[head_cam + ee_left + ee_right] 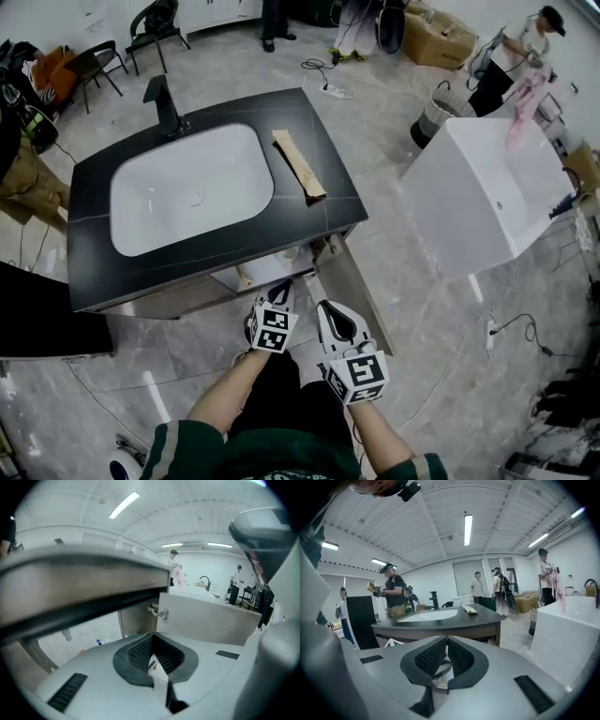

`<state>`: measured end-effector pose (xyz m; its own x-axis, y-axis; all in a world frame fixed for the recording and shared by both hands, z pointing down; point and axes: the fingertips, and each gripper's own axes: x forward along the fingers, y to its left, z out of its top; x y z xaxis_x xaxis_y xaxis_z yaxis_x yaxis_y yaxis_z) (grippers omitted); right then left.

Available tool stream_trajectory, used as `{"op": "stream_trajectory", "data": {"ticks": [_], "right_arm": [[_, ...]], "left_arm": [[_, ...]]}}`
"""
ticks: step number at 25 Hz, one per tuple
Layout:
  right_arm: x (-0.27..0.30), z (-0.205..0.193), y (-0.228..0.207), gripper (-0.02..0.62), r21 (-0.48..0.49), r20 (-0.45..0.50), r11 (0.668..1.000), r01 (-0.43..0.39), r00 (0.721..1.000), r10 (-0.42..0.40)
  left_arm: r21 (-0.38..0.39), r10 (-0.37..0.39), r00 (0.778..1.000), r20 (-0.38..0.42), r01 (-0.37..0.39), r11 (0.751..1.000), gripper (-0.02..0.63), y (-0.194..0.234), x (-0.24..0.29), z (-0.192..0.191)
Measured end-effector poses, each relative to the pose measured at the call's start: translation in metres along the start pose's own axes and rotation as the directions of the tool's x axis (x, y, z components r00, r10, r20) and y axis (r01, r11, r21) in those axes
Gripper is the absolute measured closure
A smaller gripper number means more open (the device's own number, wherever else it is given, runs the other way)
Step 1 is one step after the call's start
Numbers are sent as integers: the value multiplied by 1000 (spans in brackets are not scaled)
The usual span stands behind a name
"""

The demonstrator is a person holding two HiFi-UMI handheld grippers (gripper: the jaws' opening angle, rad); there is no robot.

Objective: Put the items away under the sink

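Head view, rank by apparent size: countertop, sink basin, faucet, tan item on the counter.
1. countertop
2. sink basin
3. tan item and faucet: they look about alike, so there is no clear order between them.

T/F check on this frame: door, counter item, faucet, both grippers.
1. The cabinet door under the sink is open. True.
2. The long brown item lies in the basin. False: it lies on the black countertop, right of the basin.
3. The left gripper holds an item. False: its jaws are together with nothing between them.
4. The faucet is black. True.
5. The right gripper has its jaws together. True.
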<state>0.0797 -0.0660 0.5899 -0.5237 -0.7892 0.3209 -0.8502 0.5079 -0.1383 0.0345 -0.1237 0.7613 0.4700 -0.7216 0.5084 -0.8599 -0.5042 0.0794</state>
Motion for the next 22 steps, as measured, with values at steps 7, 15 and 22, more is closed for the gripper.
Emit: {"op": "stream_trajectory", "data": {"ticks": [7, 15, 22], "right_arm": [[-51, 153, 15, 551, 38, 9, 999, 15, 1000, -16], [-74, 254, 13, 551, 37, 25, 998, 54, 998, -55], [-50, 276, -2, 551, 38, 17, 995, 90, 996, -91]], "left_arm": [[-6, -9, 1000, -5, 9, 1000, 595, -15, -98, 141], [-2, -9, 998, 59, 9, 1000, 595, -5, -118, 273], [5, -19, 997, 79, 19, 1000, 580, 27, -92, 310]]}}
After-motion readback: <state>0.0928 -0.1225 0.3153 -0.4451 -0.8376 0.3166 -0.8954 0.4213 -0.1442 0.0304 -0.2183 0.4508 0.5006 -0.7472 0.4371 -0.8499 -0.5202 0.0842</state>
